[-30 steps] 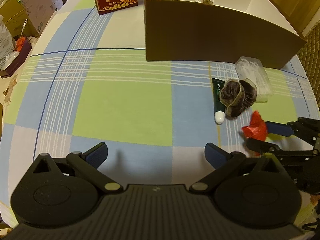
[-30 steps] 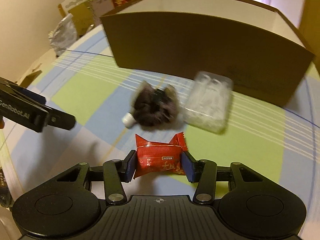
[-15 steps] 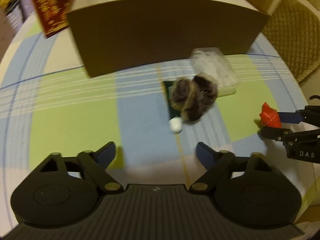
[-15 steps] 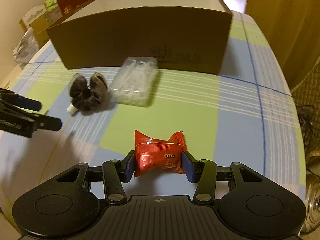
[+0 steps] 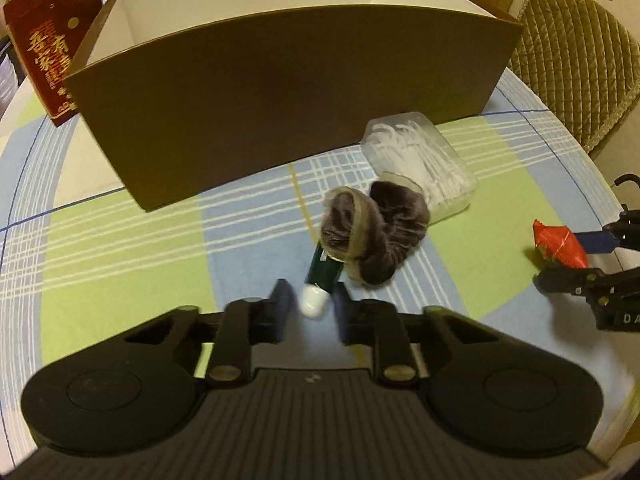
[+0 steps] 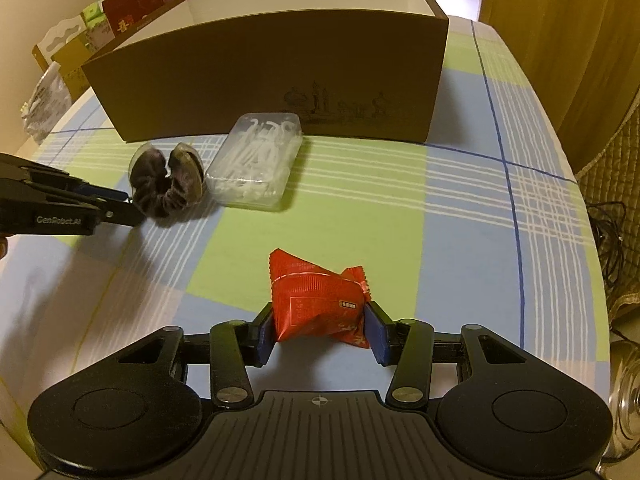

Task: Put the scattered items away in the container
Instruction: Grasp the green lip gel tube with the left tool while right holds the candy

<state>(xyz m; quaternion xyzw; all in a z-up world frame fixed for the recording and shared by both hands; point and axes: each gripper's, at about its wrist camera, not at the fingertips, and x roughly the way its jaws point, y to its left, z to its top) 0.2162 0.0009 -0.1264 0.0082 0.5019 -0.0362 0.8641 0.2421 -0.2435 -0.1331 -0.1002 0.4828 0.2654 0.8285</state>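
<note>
On the checked tablecloth [image 5: 132,264], the left gripper [image 5: 308,310] is straddling the white cap of a green tube [image 5: 323,270], jaws narrowed but apparently not gripping; it looks light and stiff, half under a soft scrunchie [image 5: 374,232]. The right gripper [image 6: 320,330] is pinching a crinkly red packet [image 6: 318,304] before the brown box [image 6: 280,76].

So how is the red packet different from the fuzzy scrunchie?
The red snack packet is shiny, crinkly and held up between the right gripper fingers; the dark purple scrunchie is soft and lies on the tablecloth over a green tube. Both are outside the brown box.
</note>
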